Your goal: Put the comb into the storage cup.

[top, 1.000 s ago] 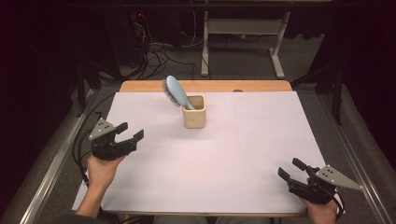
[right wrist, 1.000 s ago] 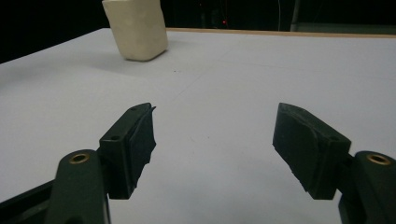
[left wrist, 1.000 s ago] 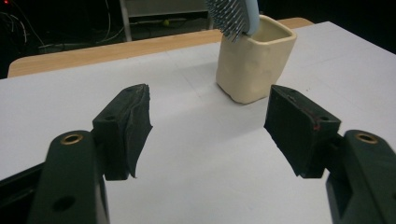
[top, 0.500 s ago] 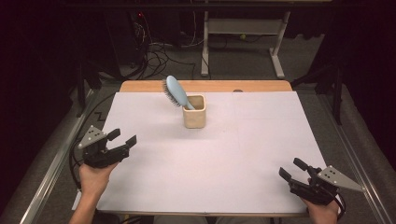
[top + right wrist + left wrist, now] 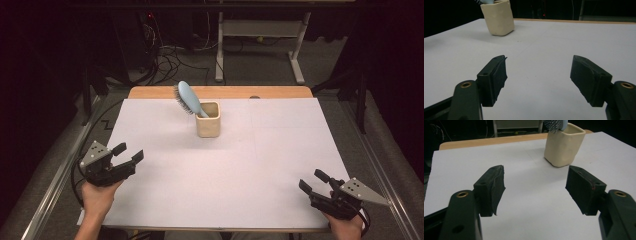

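Observation:
A cream square cup (image 5: 208, 119) stands upright near the back middle of the white table cover (image 5: 225, 170). A light blue hairbrush (image 5: 189, 98) leans out of it toward the left, handle inside. My left gripper (image 5: 129, 152) hovers open at the table's left edge with nothing between its jaws. In the left gripper view the cup (image 5: 563, 143) sits ahead and to the right, brush bristles (image 5: 552, 123) above its rim. My right gripper (image 5: 313, 181) rests open at the front right corner. In the right gripper view the cup (image 5: 497, 17) stands far off at upper left.
A wooden table edge (image 5: 220, 92) shows beyond the white cover. Metal rails (image 5: 55, 180) run along both sides of the table. Cables and a desk frame (image 5: 260, 45) lie on the dark floor behind.
My left gripper has moved back toward the table's front left edge and a little lower. The right gripper, cup and brush have not moved.

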